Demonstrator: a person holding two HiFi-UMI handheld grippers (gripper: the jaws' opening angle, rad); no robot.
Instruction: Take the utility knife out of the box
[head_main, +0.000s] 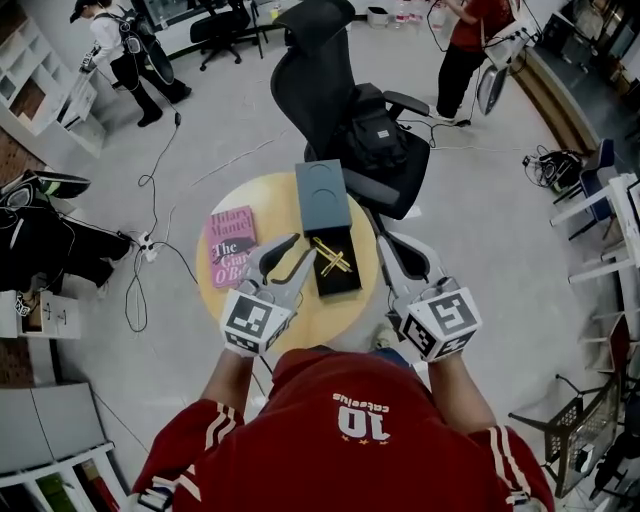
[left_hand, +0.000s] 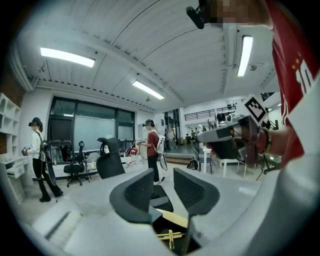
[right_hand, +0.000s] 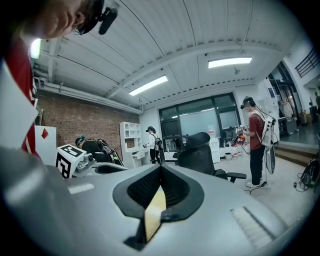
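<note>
A gold utility knife (head_main: 333, 258) lies in an open black box (head_main: 337, 283) on the round yellow table (head_main: 300, 315). The box's grey-blue lid (head_main: 322, 197) lies just beyond it. My left gripper (head_main: 298, 248) hovers at the box's left edge; its jaws stand apart with nothing between them. In the left gripper view the knife (left_hand: 170, 235) shows low, beneath the open left gripper (left_hand: 164, 187). My right gripper (head_main: 384, 240) is to the right of the box, jaws together and empty. In the right gripper view the right gripper (right_hand: 160, 167) is closed, a sliver of yellow table (right_hand: 155, 210) showing below.
A pink book (head_main: 231, 245) lies on the table's left part. Behind the table stands a black office chair (head_main: 320, 70) with a black backpack (head_main: 375, 135) on its seat. Cables (head_main: 150, 200) trail over the floor at left. Two people stand far off.
</note>
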